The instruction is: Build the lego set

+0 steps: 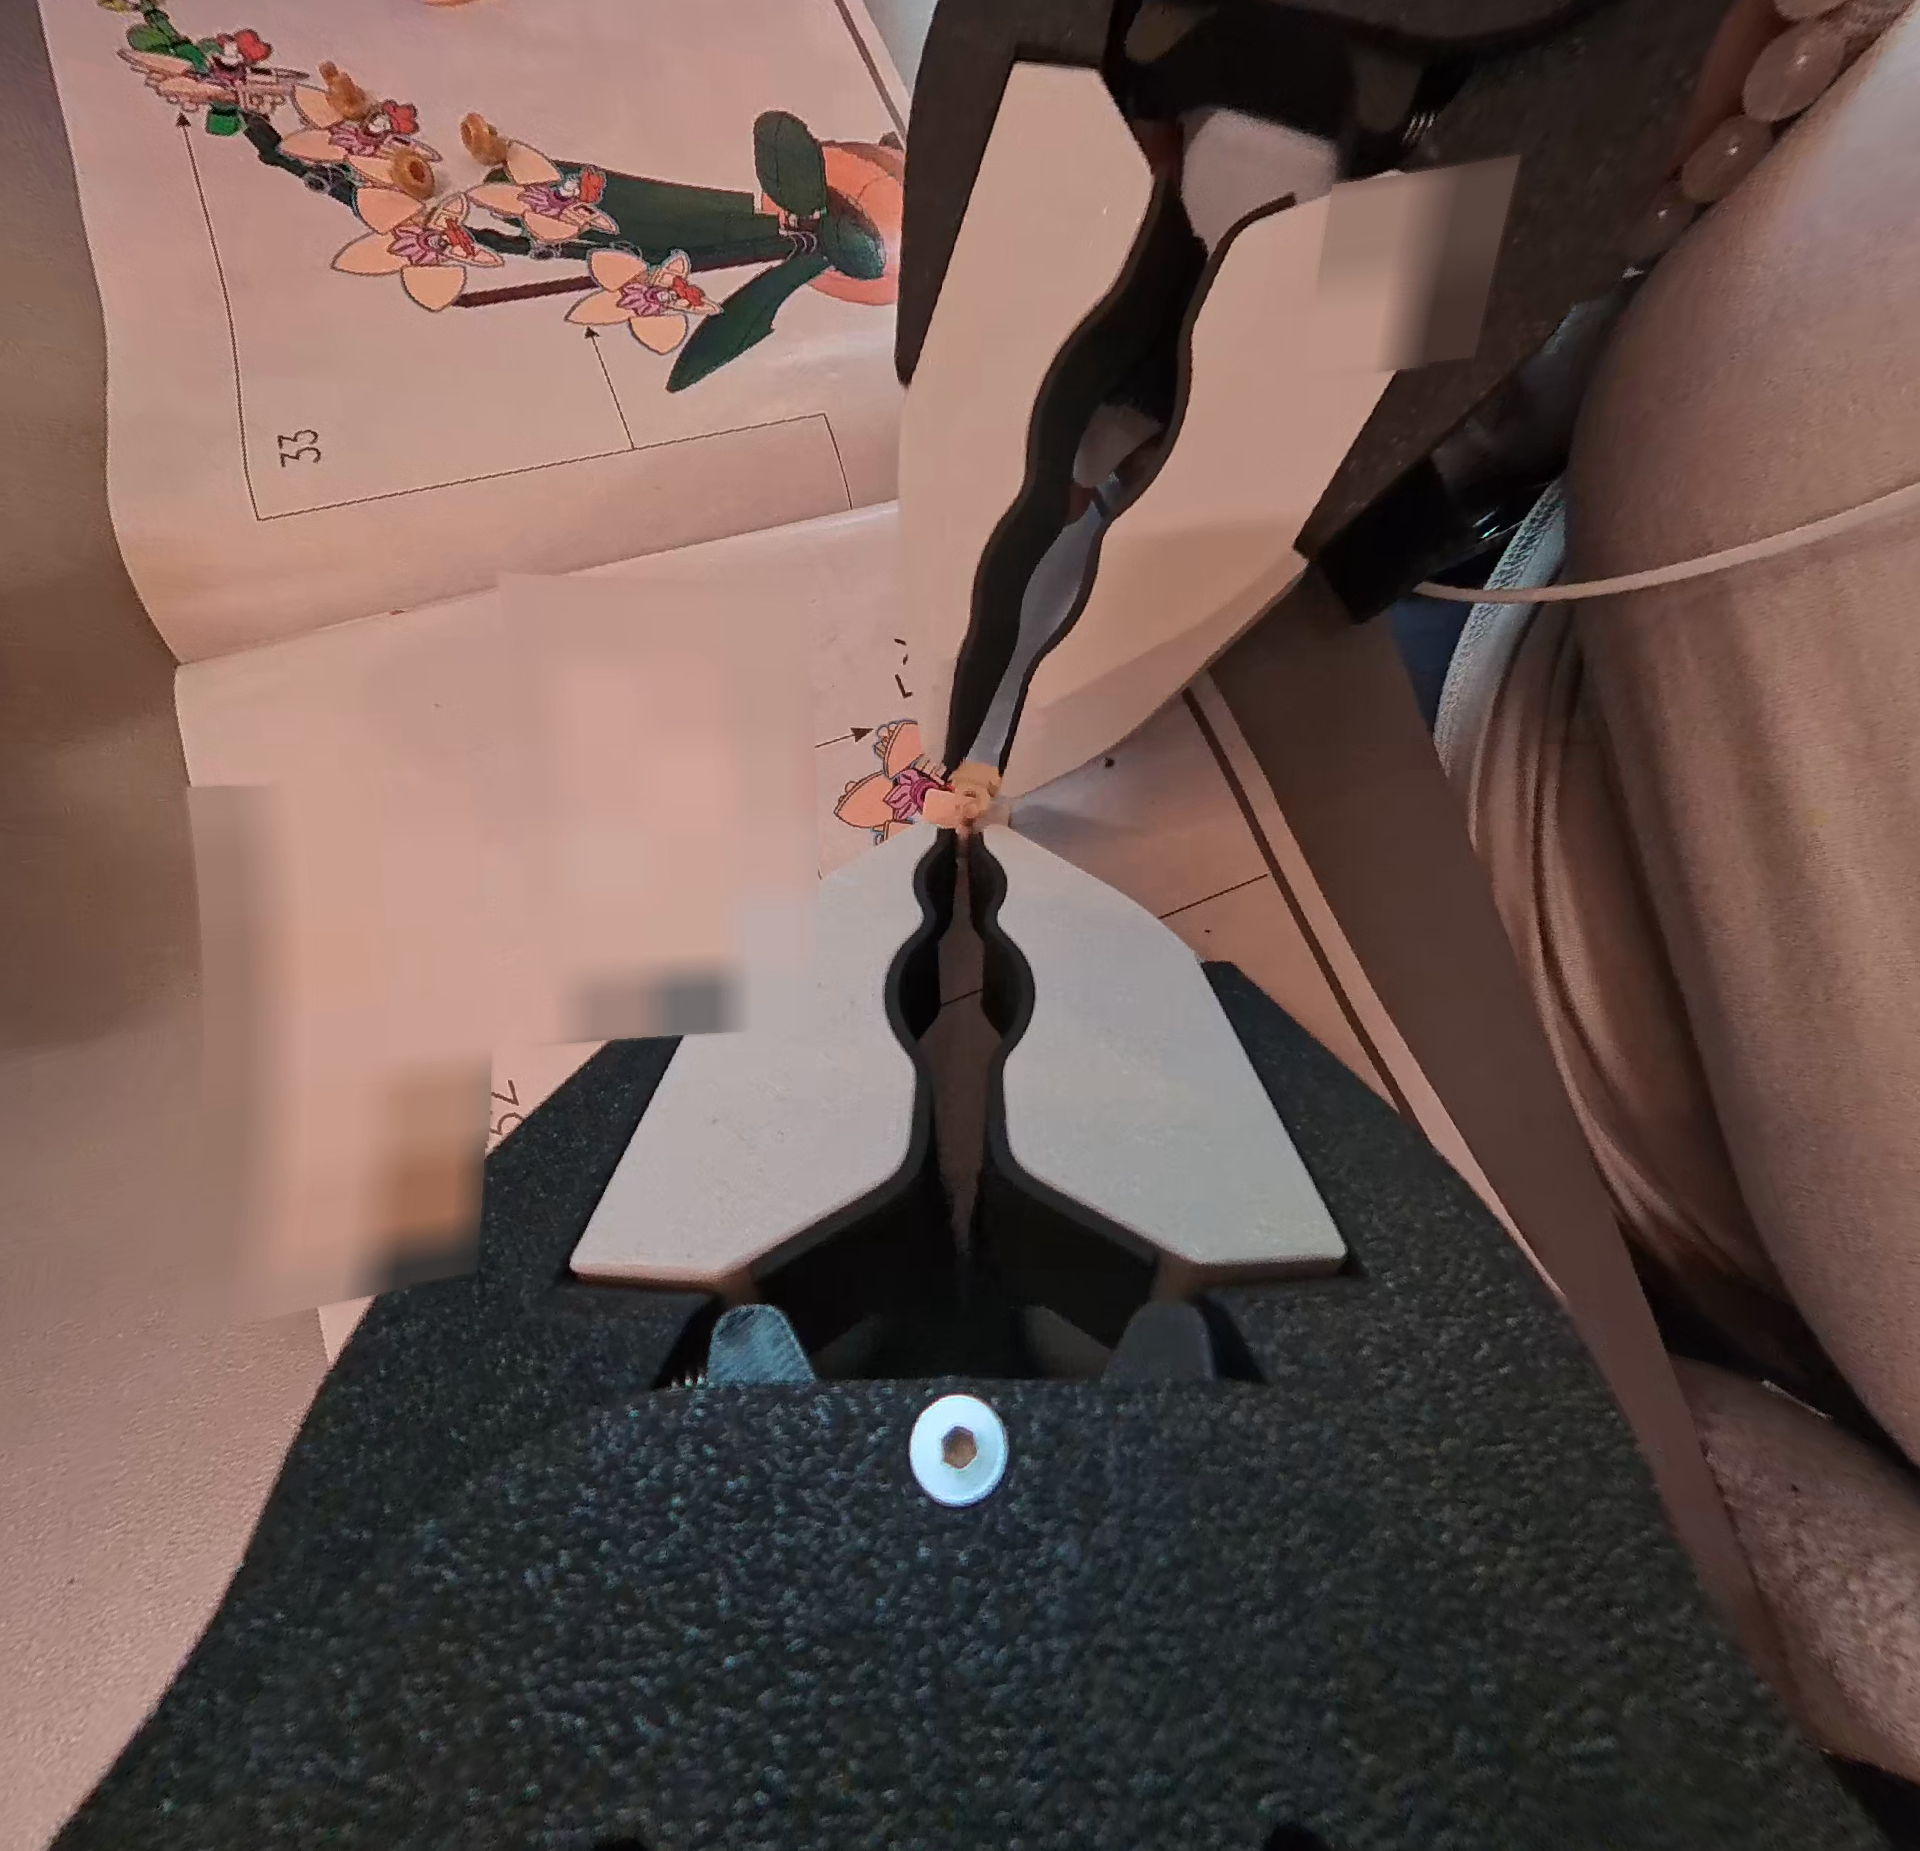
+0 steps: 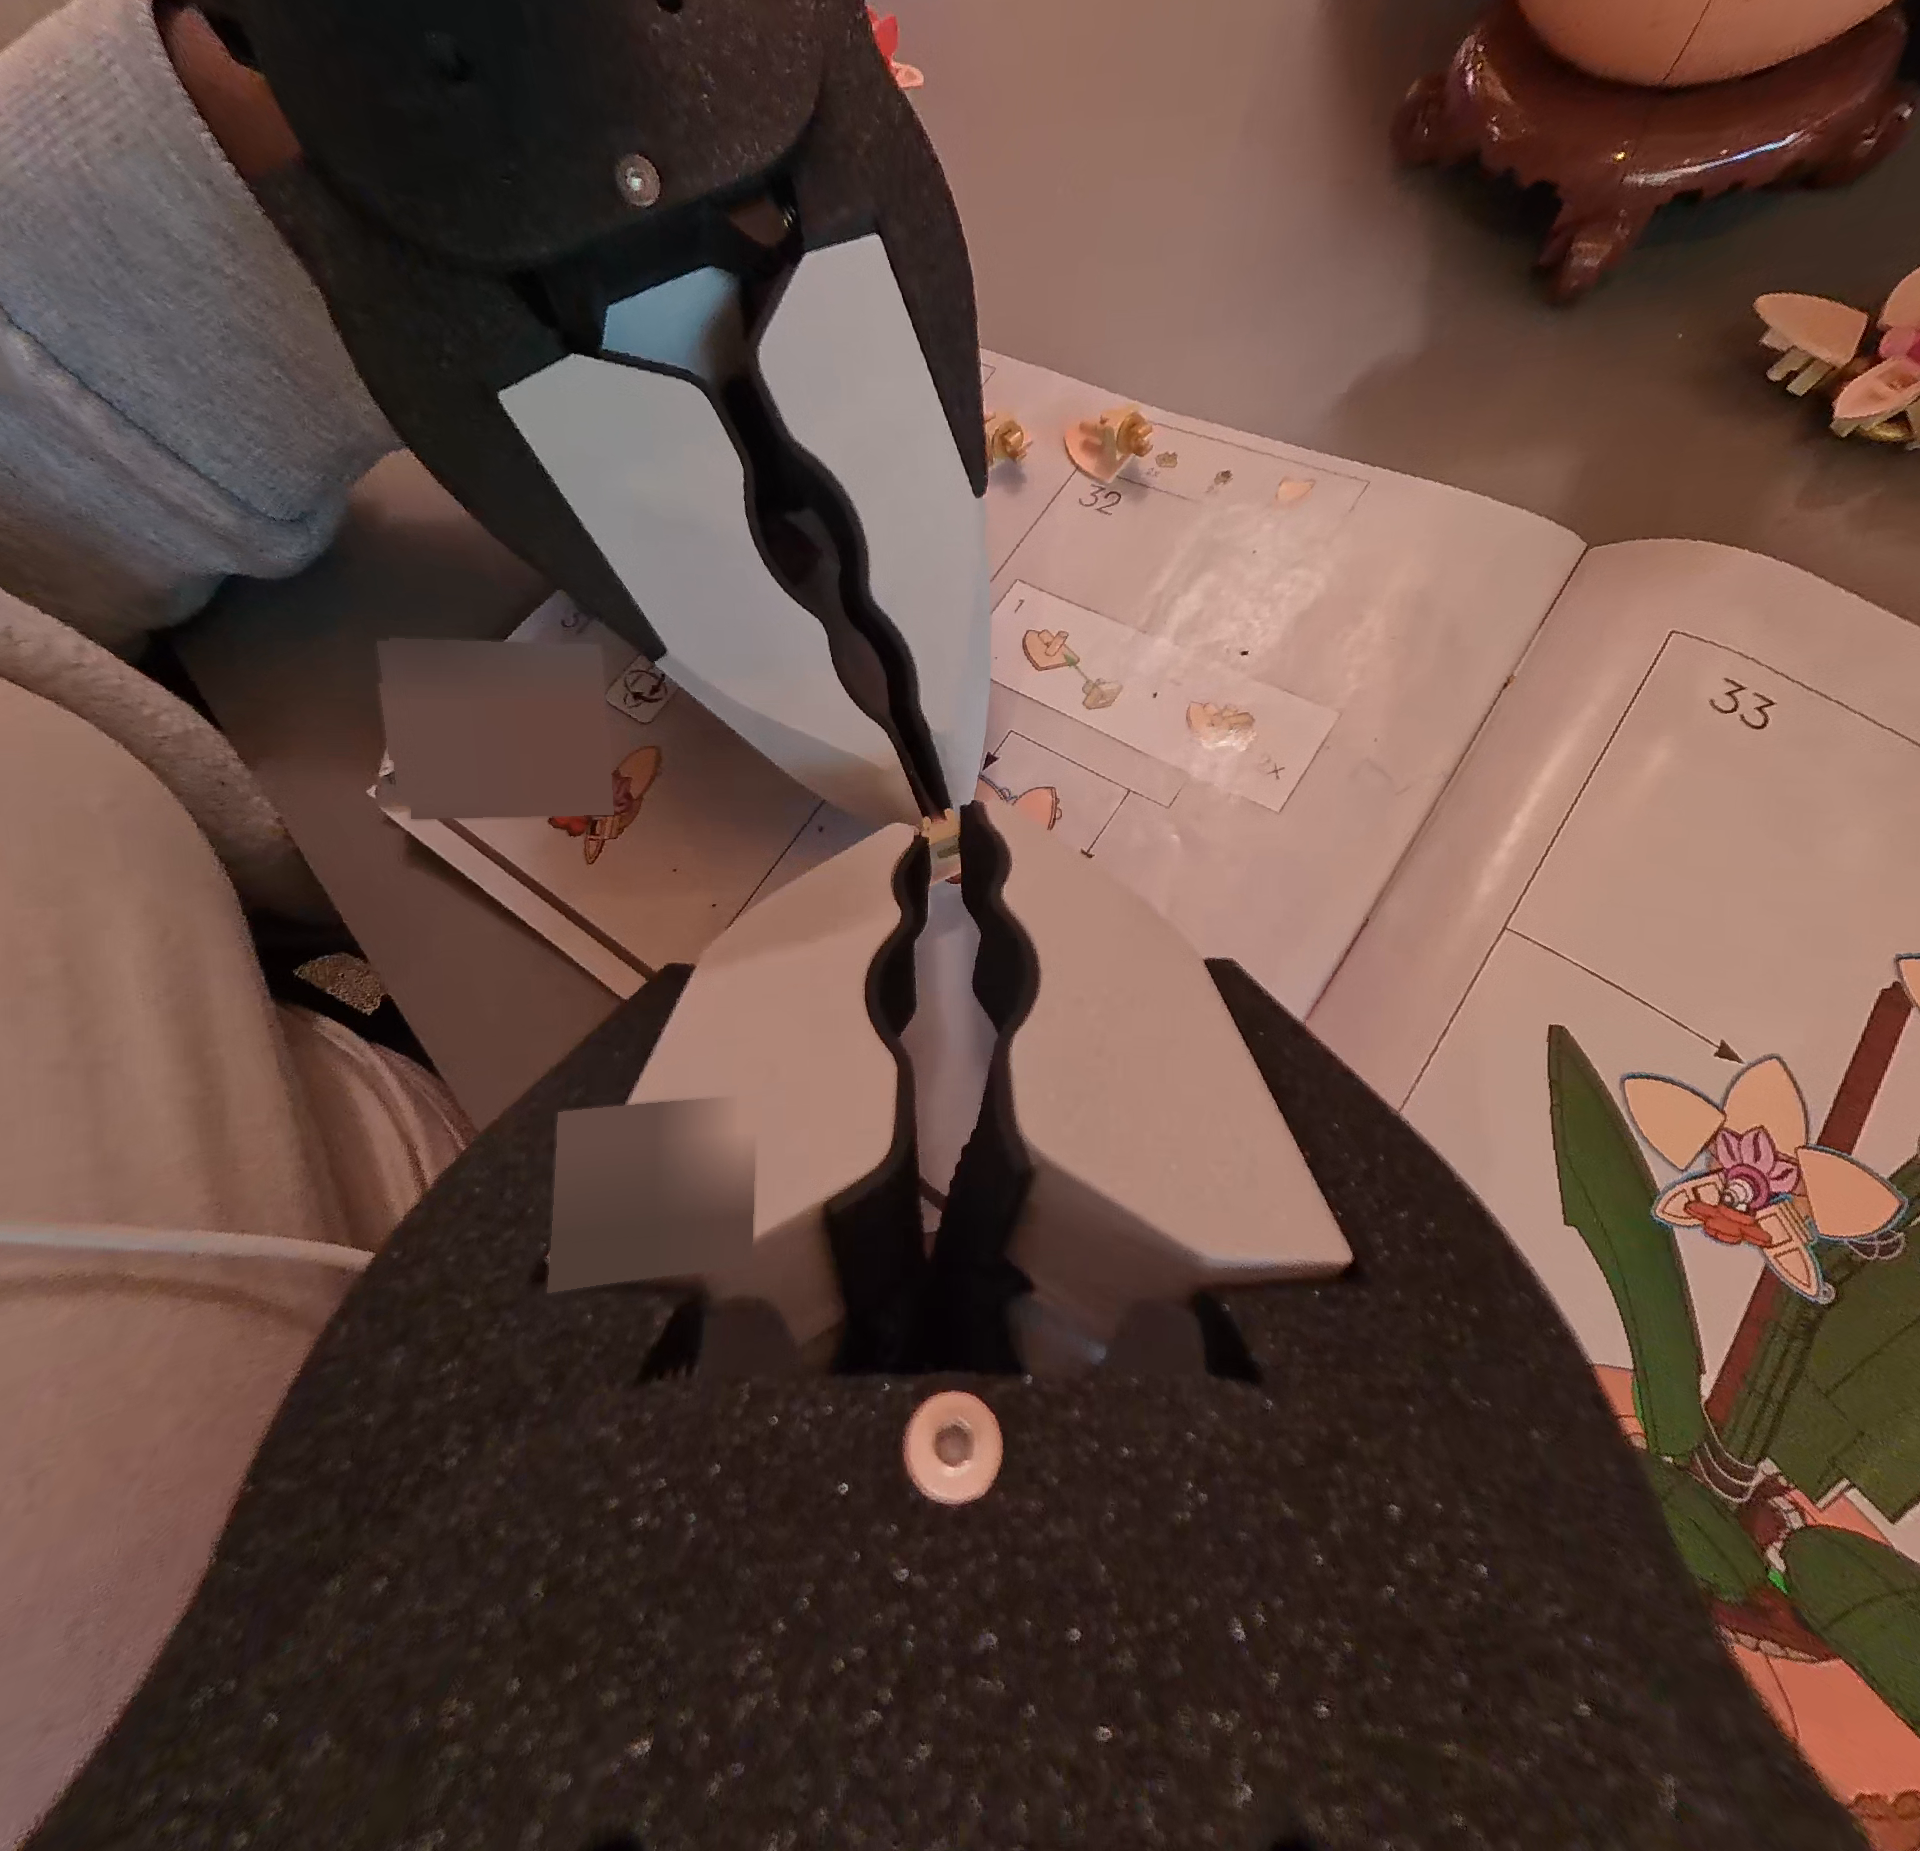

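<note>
My left gripper (image 1: 961,837) and my right gripper (image 2: 943,845) meet tip to tip above the open instruction booklet (image 2: 1621,825). A tiny tan and cream lego piece (image 1: 971,788) is pinched where the tips meet; it also shows in the right wrist view (image 2: 943,827). Both grippers are shut on it. In the left wrist view the right gripper (image 1: 977,762) comes down from the top. In the right wrist view the left gripper (image 2: 940,795) comes from the upper left. A pale strip shows between the right gripper's fingers (image 1: 1132,575); I cannot tell what it is.
Loose tan pieces (image 1: 416,172) lie on the booklet (image 1: 468,430), more of them at its far edge (image 2: 1112,445). A brown stand with a cream pot (image 2: 1662,118) and built flowers (image 2: 1849,367) sit at the back right. A person's sleeve (image 2: 156,347) is at the left. The tips of both grippers are at nearly the same place.
</note>
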Motion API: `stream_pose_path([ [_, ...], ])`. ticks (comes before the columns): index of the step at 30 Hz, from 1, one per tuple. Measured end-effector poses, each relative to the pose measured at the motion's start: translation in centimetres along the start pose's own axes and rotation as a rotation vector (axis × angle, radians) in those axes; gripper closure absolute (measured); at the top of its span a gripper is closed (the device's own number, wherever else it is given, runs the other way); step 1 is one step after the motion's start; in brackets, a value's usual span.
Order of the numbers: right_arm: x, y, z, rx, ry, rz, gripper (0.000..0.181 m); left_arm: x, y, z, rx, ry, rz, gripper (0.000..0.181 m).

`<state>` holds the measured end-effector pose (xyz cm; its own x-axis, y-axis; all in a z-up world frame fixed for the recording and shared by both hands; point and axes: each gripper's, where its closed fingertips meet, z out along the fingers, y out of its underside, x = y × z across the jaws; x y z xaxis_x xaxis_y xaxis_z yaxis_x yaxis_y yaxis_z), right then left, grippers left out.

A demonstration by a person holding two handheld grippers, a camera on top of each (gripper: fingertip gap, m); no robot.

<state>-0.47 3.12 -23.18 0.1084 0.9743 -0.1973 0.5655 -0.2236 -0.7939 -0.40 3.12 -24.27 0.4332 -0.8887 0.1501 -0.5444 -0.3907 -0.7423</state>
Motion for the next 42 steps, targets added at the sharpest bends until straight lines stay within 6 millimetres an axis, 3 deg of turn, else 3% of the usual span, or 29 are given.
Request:
stream_pose_path([
  [27, 0.36, 0.77, -0.01, -0.08, 0.035, 0.053, 0.181, 0.25, -0.04, -0.04, 0.002, -0.046, -0.005, 0.179],
  [35, 0.55, 0.73, -0.05, -0.069, 0.021, 0.233, 0.181, 0.11, -0.13, 0.0, 0.023, -0.319, -0.15, 0.179],
  [42, 0.59, 0.54, 0.08, -0.025, -0.022, 0.425, 0.181, 0.1, -0.15, -0.07, 0.022, -0.453, -0.13, 0.179],
])
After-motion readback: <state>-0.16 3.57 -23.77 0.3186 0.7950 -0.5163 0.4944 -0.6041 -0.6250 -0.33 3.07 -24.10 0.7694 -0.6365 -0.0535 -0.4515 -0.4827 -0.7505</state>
